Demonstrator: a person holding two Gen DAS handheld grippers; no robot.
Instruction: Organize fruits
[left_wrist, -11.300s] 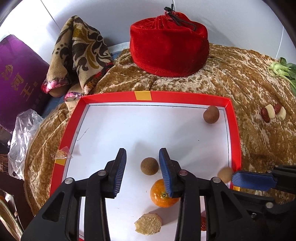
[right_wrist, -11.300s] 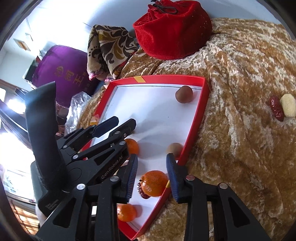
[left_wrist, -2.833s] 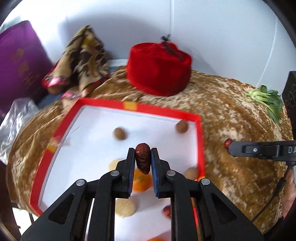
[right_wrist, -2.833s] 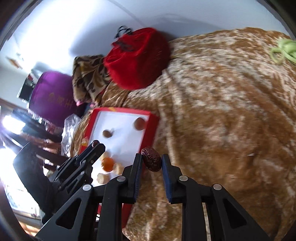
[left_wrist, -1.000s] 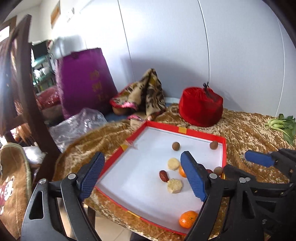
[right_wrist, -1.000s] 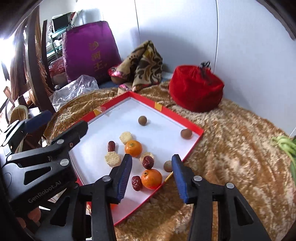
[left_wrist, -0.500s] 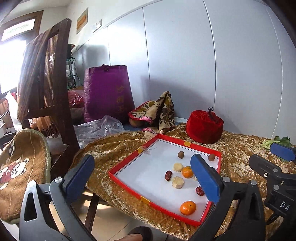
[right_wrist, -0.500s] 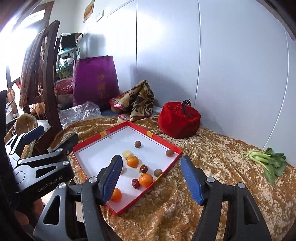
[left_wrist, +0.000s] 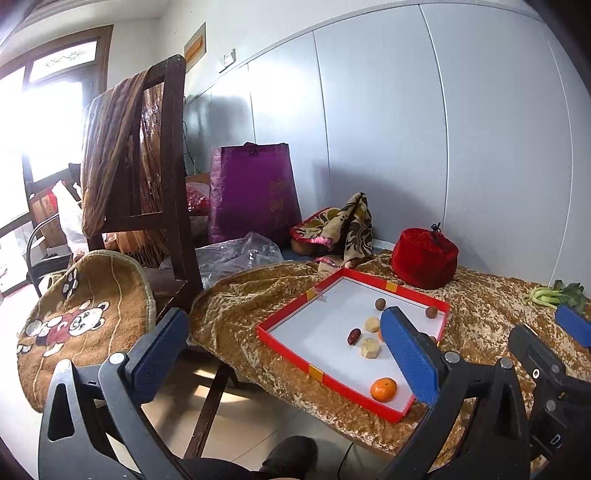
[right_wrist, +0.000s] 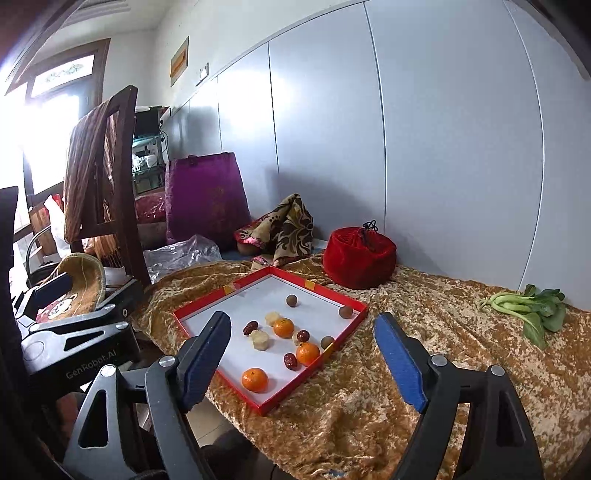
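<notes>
A red-rimmed white tray (right_wrist: 226, 373) (left_wrist: 284, 345) lies on the gold cloth, far ahead of both grippers. It holds three oranges (right_wrist: 255, 379) (right_wrist: 307, 353) (right_wrist: 283, 327), red dates (right_wrist: 290, 360) (left_wrist: 353, 335), several brown round fruits (right_wrist: 291, 300) and pale yellow pieces (right_wrist: 260, 339) (left_wrist: 369, 347). My left gripper (left_wrist: 286, 349) stands wide open and empty, back from the table's near corner. On my right gripper (right_wrist: 302, 354) the jaws are opening, with nothing between them. The left gripper also shows at the left edge of the right wrist view.
A red velvet pouch (right_wrist: 358, 261) sits behind the tray and green bok choy (right_wrist: 528, 308) lies at the far right of the cloth. A wooden chair (left_wrist: 147, 192) with draped fabric, a bear cushion (left_wrist: 81, 314), a purple bag (left_wrist: 255, 195) and a plastic bag stand left.
Both grippers have pulled back and risen away from the tray, which now looks small and distant. Both sets of jaws have spread wider. The fruits in the tray have not moved.
</notes>
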